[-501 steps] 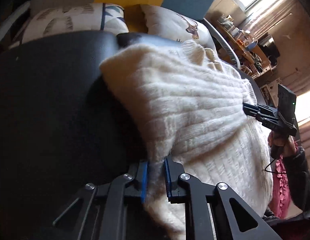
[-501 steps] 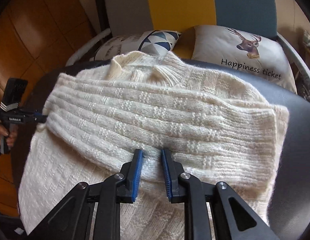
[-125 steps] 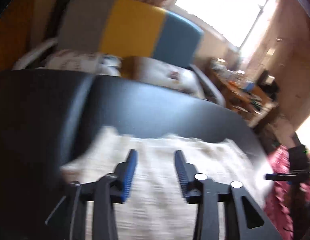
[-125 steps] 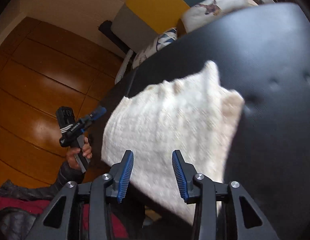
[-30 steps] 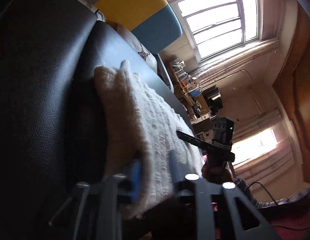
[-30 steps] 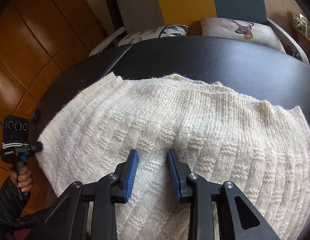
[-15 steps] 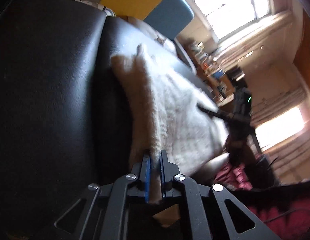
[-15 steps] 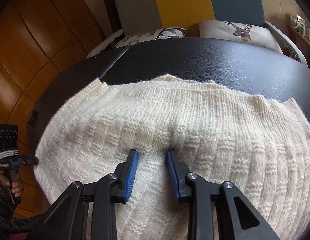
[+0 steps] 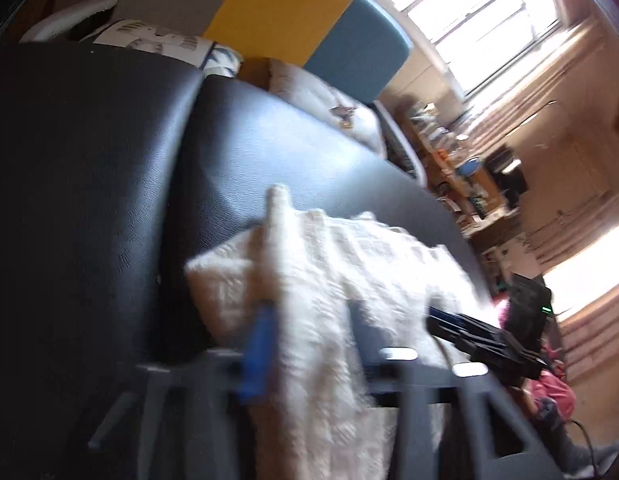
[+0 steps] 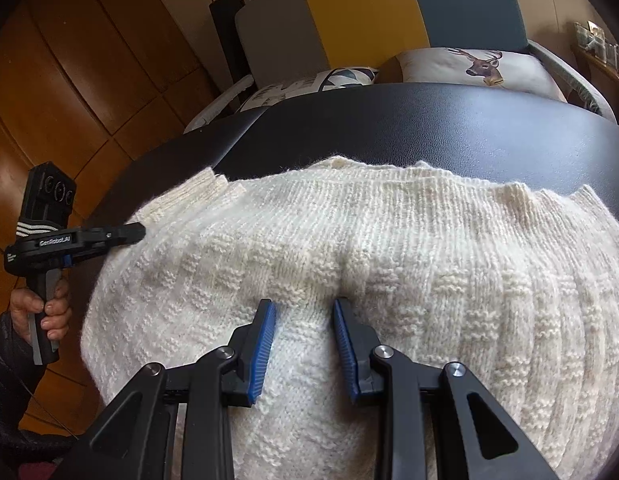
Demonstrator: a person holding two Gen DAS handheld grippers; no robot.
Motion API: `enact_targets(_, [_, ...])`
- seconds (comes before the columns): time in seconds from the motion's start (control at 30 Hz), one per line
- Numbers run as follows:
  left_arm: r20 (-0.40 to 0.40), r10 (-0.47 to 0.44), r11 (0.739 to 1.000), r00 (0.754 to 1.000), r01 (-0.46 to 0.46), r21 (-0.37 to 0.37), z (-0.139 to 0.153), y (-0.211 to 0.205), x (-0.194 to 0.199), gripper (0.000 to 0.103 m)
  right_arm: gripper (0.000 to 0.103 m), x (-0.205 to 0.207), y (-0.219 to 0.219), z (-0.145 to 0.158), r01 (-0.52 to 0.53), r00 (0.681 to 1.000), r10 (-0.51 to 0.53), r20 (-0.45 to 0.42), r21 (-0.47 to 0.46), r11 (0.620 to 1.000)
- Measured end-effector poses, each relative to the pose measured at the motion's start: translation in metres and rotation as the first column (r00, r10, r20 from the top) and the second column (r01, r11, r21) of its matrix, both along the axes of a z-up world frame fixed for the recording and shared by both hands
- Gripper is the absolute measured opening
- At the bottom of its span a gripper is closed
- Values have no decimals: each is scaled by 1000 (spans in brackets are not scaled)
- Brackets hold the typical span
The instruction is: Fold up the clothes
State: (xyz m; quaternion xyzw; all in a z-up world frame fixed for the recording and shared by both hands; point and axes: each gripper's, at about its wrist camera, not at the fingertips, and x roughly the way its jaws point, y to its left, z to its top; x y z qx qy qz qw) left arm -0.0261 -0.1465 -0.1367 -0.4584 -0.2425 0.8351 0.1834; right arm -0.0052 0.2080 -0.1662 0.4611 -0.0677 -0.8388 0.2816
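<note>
Cream knitted sweater [image 10: 389,248] lies folded on a black padded leather-look surface [image 10: 429,120].
Right gripper [image 10: 303,344] pinches a knit ridge, jaws narrow; left gripper [image 10: 139,233] — marked "GenRobot.AI" — meets the sweater's edge; jaws blurred, perhaps apart — cannot tell.

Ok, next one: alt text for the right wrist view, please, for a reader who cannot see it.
A cream knitted sweater lies folded on a black padded surface, with a ridge of knit bunched between the blue pads of the right hand-held gripper. At the left, a hand holds the left hand-held gripper at the sweater's edge. Behind is a grey, yellow and blue chair with a deer cushion.
</note>
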Motion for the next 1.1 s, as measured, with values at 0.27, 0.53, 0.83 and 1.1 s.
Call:
enact_targets(0.27, [37,182,980,983,-178,-89,-21,-19,7,10,30,0,1,-2,-4,1000,4,-1,-15,1000])
enact_targets(0.53, [99,227,973,969,-230,24,0,-46,32,59,30,1,7,-4,-6,1000,5,-8,-54,999])
enact_targets(0.83, [159,120,987,980,-135,86,-21,-28,24,86,30,3,8,-2,-8,1000,7,-11,-61,998])
enact_targets(1.1, [152,162,979,975,-178,98,-24,-27,20,17,30,2,9,-3,-10,1000,9,-13,-74,997])
